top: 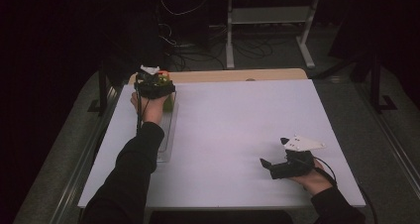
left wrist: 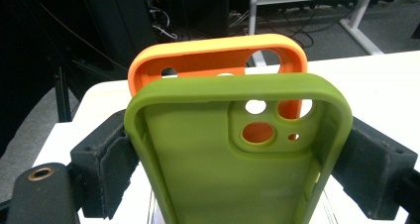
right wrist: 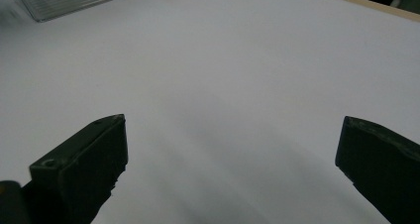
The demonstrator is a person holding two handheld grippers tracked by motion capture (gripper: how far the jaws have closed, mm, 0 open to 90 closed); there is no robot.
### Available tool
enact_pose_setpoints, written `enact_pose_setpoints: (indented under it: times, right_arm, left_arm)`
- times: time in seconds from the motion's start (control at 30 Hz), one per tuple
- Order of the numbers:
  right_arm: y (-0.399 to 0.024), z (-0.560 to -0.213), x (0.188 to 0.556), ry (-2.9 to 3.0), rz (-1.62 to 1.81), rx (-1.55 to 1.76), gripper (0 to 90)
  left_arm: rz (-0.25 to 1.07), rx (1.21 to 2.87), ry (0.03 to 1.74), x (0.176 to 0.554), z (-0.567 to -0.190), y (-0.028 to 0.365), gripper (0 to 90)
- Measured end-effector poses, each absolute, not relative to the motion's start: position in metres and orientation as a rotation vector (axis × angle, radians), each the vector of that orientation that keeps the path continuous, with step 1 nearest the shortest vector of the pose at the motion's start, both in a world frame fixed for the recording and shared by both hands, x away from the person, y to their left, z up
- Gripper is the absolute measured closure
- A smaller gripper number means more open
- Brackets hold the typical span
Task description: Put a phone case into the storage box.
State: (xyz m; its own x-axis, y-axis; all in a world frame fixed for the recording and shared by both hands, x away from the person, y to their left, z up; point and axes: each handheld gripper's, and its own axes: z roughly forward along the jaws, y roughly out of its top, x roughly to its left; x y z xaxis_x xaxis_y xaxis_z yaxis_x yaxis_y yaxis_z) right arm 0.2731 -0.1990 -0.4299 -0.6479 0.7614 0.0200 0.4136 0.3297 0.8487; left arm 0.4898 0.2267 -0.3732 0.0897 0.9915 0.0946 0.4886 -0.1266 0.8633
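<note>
A green phone case (left wrist: 198, 179) stands upright between the two foam pads (left wrist: 106, 159) of my left gripper (top: 156, 87), and both pads touch its side edges. Right behind it stands an orange phone case (left wrist: 208, 60), also upright. In the high view the green case (top: 170, 103) and the orange case (top: 163, 75) sit at the far end of a clear rack (top: 166, 140) on the table's left side. My right gripper (top: 272, 153) lies low over the white table near the front right, jaws wide apart with nothing between them (right wrist: 230, 135).
The white tabletop (top: 237, 130) has a wooden strip (top: 237, 75) along its far edge. The clear rack (right wrist: 74, 1) runs front to back under the left forearm. Beyond the table are a dark floor, cables and a white desk frame (top: 267, 26).
</note>
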Motion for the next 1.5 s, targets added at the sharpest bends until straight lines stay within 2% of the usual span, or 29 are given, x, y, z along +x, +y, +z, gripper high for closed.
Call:
enact_pose_setpoints:
  times: [0.3, 0.53, 0.6, 0.93, 1.13, 1.5]
  right_arm:
    - [-0.199, -0.43, 0.273, 2.219, 1.246, 1.041, 0.0]
    - [-0.2, -0.43, 0.273, 2.218, 1.241, 1.029, 0.0]
    - [-0.2, -0.43, 0.272, 2.216, 1.242, 1.036, 0.0]
    - [-0.2, -0.43, 0.272, 2.222, 1.239, 1.046, 0.0]
    - [-0.2, -0.429, 0.272, 2.223, 1.237, 1.037, 0.0]
    - [-0.2, -0.43, 0.273, 2.22, 1.241, 1.035, 0.0]
  left_arm:
    - [0.907, 1.696, 1.476, 0.491, -0.374, 0.232, 0.0]
    - [0.862, 1.723, 1.445, 0.488, -0.369, 0.237, 0.0]
    - [0.81, 1.698, 1.432, 0.488, -0.368, 0.237, 0.0]
    - [0.678, 1.813, 1.329, 0.475, -0.354, 0.246, 0.0]
    - [0.639, 1.829, 1.269, 0.465, -0.345, 0.247, 0.0]
    - [0.508, 1.868, 1.04, 0.433, -0.323, 0.242, 0.0]
